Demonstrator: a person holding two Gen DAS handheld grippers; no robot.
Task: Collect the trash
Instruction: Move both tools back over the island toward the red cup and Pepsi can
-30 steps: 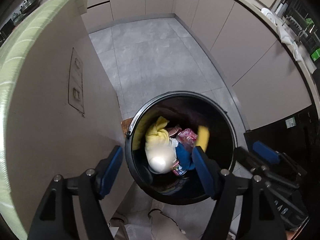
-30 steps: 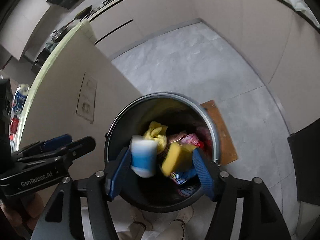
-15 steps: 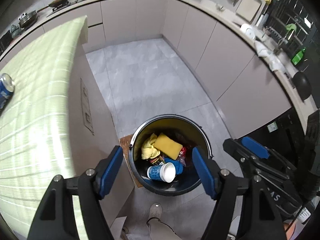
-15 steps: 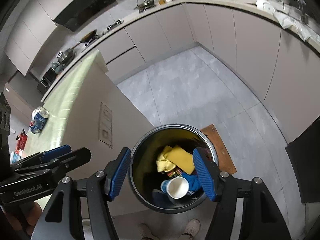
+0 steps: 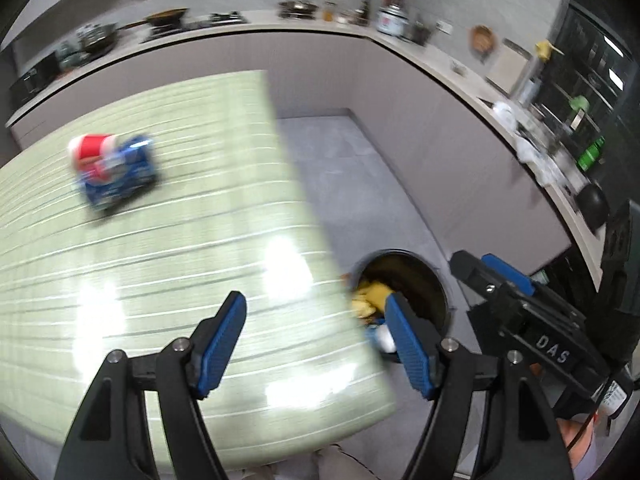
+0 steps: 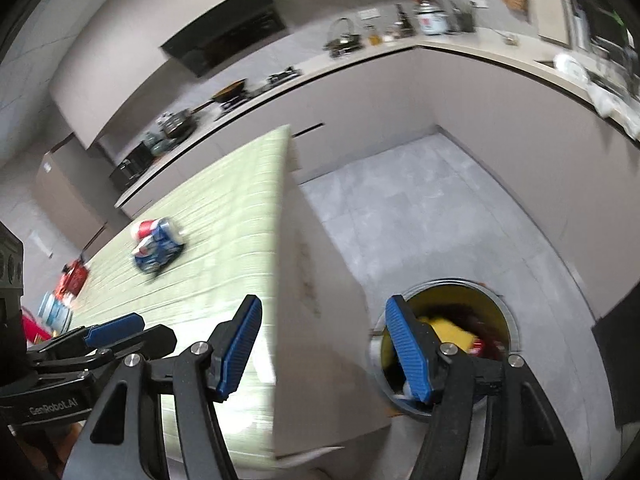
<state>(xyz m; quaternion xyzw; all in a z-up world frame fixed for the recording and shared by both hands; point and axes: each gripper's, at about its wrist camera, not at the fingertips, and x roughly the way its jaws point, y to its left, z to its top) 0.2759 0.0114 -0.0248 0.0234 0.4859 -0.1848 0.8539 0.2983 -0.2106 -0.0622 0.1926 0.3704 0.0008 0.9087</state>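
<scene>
Both views motion-blurred.

Right wrist view only: at far left edge of the table (image 6: 224, 240), a red packet (image 6: 74, 274) and a pale blue-and-white can-like item (image 6: 54, 310), both smeared, kind unclear. Also the full ring of the trash bin (image 6: 504, 308) on the grey floor (image 6: 440, 208), with a yellow item (image 6: 452, 330) and something red inside.

Left wrist view only: the bin (image 5: 438, 280) partly cut off by the table corner (image 5: 200, 240); yellow trash (image 5: 370, 296) and a white object (image 5: 385, 339) show in its mouth.

Both views: a blue, red and white drink can (image 5: 114, 172) lying on its side on the pale green striped table, well apart from either gripper; in the right view the can (image 6: 158, 246) sits mid-table.

Pose: left gripper (image 5: 314, 344) hangs above the table's near corner, angled down, one finger over the tabletop, the other over the bin's edge. Right gripper (image 6: 320, 350) straddles the table's side panel, left finger over the tabletop, right finger over the bin. Each gripper shows in the other's view: right gripper (image 5: 504, 276) beside the bin, left gripper (image 6: 116, 330) low over the table.

Fingers: left blue pads (image 5: 222, 344) spread wide, released, nothing between them. Right pads (image 6: 240, 346) likewise wide apart, empty, touching nothing.
</scene>
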